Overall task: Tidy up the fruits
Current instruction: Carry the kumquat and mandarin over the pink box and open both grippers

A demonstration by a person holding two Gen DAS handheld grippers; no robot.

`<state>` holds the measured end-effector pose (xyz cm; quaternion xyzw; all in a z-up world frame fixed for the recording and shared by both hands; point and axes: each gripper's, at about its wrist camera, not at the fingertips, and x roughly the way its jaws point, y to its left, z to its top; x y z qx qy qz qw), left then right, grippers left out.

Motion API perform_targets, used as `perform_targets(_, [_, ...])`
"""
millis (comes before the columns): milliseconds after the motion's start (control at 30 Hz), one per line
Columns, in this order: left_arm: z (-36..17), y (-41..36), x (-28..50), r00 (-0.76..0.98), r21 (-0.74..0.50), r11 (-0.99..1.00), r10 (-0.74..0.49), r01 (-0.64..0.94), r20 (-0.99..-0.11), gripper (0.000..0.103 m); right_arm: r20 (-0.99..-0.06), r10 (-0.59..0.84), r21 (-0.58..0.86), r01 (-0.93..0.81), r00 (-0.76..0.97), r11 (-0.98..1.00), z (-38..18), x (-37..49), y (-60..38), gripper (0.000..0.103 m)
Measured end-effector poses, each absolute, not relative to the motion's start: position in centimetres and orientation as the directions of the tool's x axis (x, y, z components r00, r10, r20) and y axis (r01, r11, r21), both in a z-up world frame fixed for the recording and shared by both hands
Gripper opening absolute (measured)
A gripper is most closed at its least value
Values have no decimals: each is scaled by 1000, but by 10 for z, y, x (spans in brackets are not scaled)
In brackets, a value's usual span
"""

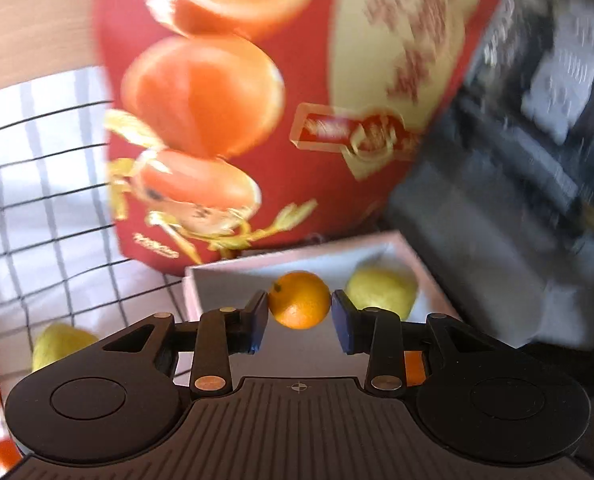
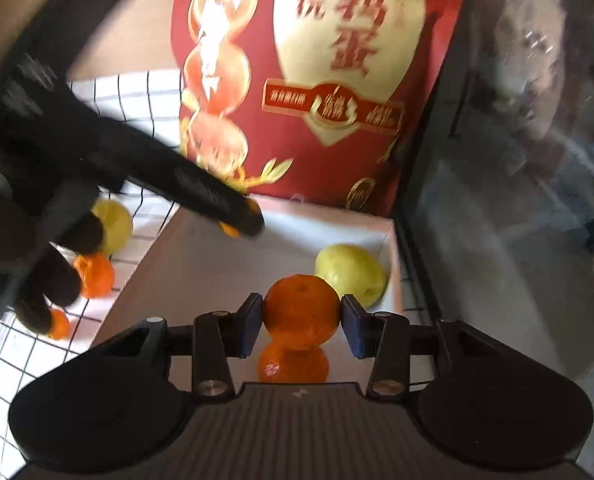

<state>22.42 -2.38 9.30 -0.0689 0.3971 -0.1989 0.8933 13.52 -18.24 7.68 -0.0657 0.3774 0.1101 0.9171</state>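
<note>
A: Left gripper [image 1: 299, 314] is clamped on a small orange [image 1: 299, 299], both blue pads pressed to its sides. It hangs over the white box [image 1: 217, 276].

B: And the right gripper [image 2: 301, 322]?

A: Same kind of hold. Its pads grip a second orange [image 2: 301, 311], a rounder and darker one, also above the box floor. Directly beneath it, another orange [image 2: 293, 364] lies in the box.

B: What else sits in the box?

A: One yellow-green pear [image 2: 351, 272] in the far right corner, close to the wall. The left wrist view shows the same pear just behind and to the right of the held fruit, and a sliver of orange peeks past that gripper's right finger, low in the box.

B: Fruit outside the box?

A: Yes. On the checked cloth [image 2: 125, 100] covering the surface, left of the box: a second pear [image 2: 115, 224], an orange [image 2: 95, 274] near it, and a smaller orange [image 2: 59, 324] closer to the camera. The left view catches that pear too, plus two orange pieces at the lower left edge, blurred.

B: Anything behind?

A: A tall red carton [image 2: 321, 80] printed with oranges and a cream panel of red characters stands at the far end of the box. In the right wrist view, the person's dark-gloved hand [image 2: 49, 208] and the black left tool cross the left side, partly covering the loose fruit. The right side is dark and blurred; cannot tell what is there.
</note>
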Motion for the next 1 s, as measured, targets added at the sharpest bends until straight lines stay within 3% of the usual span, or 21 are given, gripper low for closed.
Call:
perform_targets(100, [107, -10, 209, 652, -276, 907, -420, 317, -631, 40, -720, 167, -26, -266, 673, 964, 66, 146, -171, 42])
perform_targets(400, [118, -16, 215, 660, -308, 896, -443, 318, -607, 40, -765, 162, -10, -264, 623, 965, 42, 164, -138, 42])
perform_targets(467, [119, -9, 206, 673, -303, 901, -435, 312, -599, 40, -758, 179, 25, -246, 627, 969, 44, 156, -142, 45])
perform_targets(533, [119, 0, 191, 694, -295, 908, -417, 297, -586, 40, -730, 174, 19, -235, 660, 972, 50, 144, -146, 56])
perform_targets(567, [119, 4, 182, 706, -289, 912, -409, 291, -578, 40, -715, 160, 3, -226, 680, 974, 54, 137, -147, 57])
perform_targets(733, [109, 43, 128, 763, -262, 943, -320, 203, -561, 40, -671, 124, -53, -214, 731, 975, 67, 115, -144, 58])
perform_targets(1000, [78, 131, 64, 759, -272, 959, -120, -77, -640, 40, -646, 161, -91, -285, 747, 954, 85, 79, -102, 63])
